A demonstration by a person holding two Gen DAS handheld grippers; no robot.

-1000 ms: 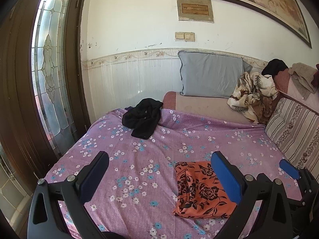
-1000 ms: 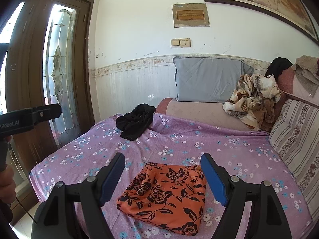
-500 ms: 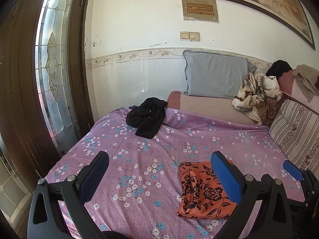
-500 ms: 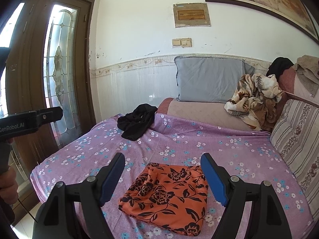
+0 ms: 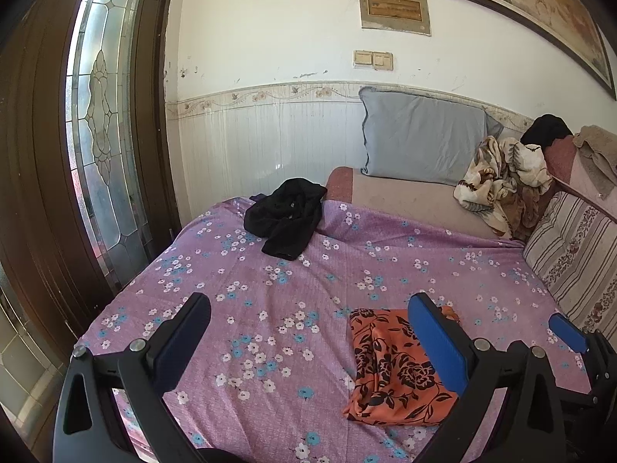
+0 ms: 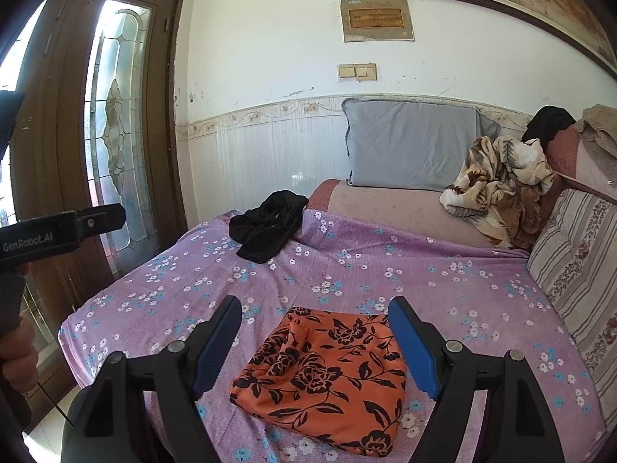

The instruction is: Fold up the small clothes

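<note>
A folded orange cloth with black flowers (image 6: pixel 327 378) lies on the purple flowered bed sheet (image 6: pixel 385 270) near the front edge; it also shows in the left wrist view (image 5: pixel 389 370). A crumpled black garment (image 5: pixel 287 222) lies at the far left of the bed, also in the right wrist view (image 6: pixel 266 223). My right gripper (image 6: pixel 316 308) is open and empty above the orange cloth. My left gripper (image 5: pixel 308 305) is open and empty over bare sheet, left of the orange cloth. The right gripper's tip (image 5: pixel 567 332) shows in the left wrist view.
A grey pillow (image 5: pixel 424 142) leans on the back wall. A crumpled beige patterned blanket (image 5: pixel 501 177) and a striped cushion (image 5: pixel 578 254) are at the right. A glass-panelled wooden door (image 5: pixel 104 135) stands left of the bed.
Both grippers have drawn back and up a little from the bed; the orange cloth lies where it was. Both stay open.
</note>
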